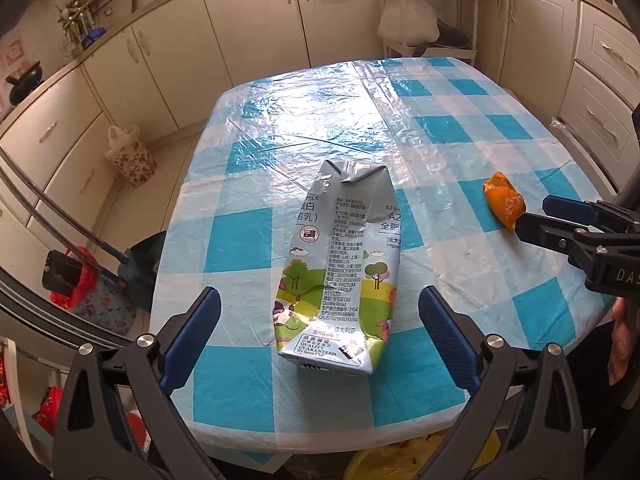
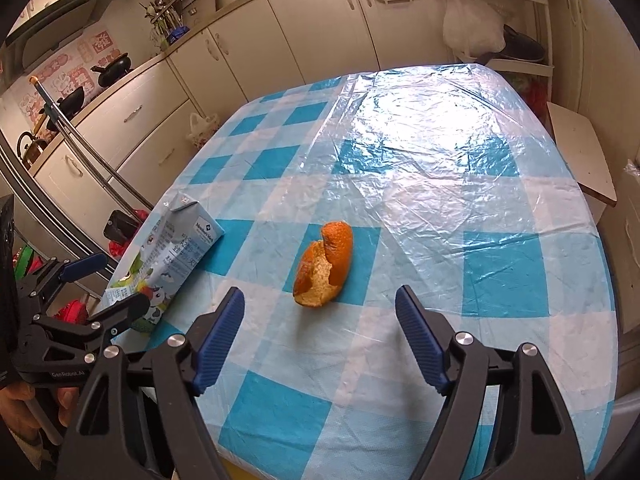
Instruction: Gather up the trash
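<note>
Nothing collected yet
Milk carton [image 1: 340, 268] and orange peel [image 2: 324, 266] are left lying on the table [image 2: 500, 208]; left gripper [image 1: 320, 340] and right gripper [image 2: 320, 336] are spread apart, empty

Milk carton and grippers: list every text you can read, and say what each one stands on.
"QUALITY GUARANTEED": near end of the milk carton.
"Dookie Road": carton's side panel.
"Member's Mark": carton's far end.
"GenRobot.AI": left gripper body.
"DAS", cut off: right gripper body.
Carton's fine print: too small.
Wall stickers: blurred.
</note>
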